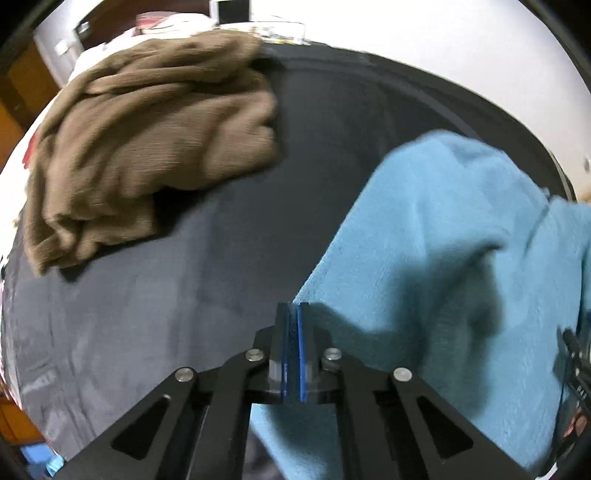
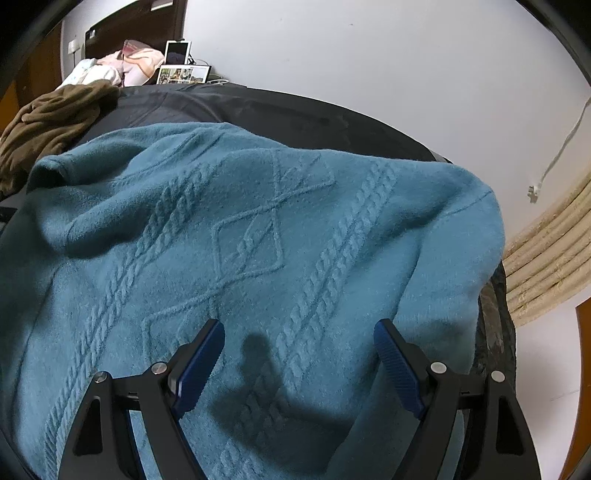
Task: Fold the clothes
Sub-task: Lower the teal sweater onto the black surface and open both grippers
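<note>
Dark grey bedding covers the bed on which the clothes lie, and a white wall stands behind it.

Nearest in the left wrist view, the left tool has its two blue pads pressed together at the edge of the blue sweater. Whether a fold of the cloth is caught between the pads cannot be told; the tips meet exactly where the blue edge begins. The sweater spreads from there to the right side of this view, with a dark shadow on it.

In the right wrist view, the right tool stands wide above the same blue sweater, and its pads do not press on anything. Their shadow falls on the knit between them. The sweater lies rather flat here and shows a cable pattern with diamonds in the middle. Its right side hangs near the edge of the bed.

Farther away, on the left, a brown garment lies crumpled on the bedding, well apart from the blue one. Behind it, at the head of the bed, are pink and white pillows, photo frames and a dark headboard. On the right, a white cable hangs down the wall.
</note>
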Available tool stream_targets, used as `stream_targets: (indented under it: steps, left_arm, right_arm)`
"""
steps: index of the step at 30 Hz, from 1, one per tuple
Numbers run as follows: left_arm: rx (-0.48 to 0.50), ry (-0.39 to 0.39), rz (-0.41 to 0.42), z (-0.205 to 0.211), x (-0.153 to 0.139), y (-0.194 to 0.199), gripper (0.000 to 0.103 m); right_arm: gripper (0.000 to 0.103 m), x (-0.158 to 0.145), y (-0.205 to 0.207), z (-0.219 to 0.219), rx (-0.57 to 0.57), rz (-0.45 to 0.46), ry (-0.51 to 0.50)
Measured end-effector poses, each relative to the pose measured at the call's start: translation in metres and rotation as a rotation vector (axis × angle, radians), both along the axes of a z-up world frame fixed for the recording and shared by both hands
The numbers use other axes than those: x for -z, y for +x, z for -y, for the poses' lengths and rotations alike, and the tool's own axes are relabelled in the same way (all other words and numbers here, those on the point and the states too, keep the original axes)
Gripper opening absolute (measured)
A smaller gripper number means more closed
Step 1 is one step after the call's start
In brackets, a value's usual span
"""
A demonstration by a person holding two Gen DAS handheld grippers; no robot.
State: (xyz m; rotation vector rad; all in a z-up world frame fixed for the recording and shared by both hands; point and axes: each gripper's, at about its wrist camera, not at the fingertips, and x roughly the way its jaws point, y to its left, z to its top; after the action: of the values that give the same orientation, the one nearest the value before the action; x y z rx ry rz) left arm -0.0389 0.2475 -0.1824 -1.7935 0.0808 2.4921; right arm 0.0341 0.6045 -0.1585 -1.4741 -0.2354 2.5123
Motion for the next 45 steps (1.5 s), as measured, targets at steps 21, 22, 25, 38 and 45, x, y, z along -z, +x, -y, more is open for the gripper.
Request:
stream_targets:
  steps: [21, 22, 25, 38, 45]
  left_arm:
    - [-0.335, -0.094, -0.197, 0.145, -0.101, -0.042, 0.0]
    - [-0.318, -0.079, -0.186, 0.141, -0.099, -0.041, 0.0]
    - [-0.208, -0.027, -0.156, 0.099, -0.09, -0.038, 0.001]
    - [0.26, 0.141, -0.005, -0.136, -0.027, -0.056, 0.078]
    - [0.247, 0.107, 0.04, -0.166, 0.014, -0.088, 0.078]
  right_arm:
    - [0.085, 0.012, 0.008, 0.003, -0.037, 0.067, -0.098]
    - [0.085, 0.011, 0.009, 0.0, -0.028, 0.067, -0.108]
    - [0.085, 0.008, 0.008, -0.005, 0.004, 0.058, -0.121]
    - [0.085, 0.005, 0.01, -0.069, 0.207, 0.102, -0.102]
    - [0.085, -0.018, -0.006, -0.094, 0.283, 0.045, -0.2]
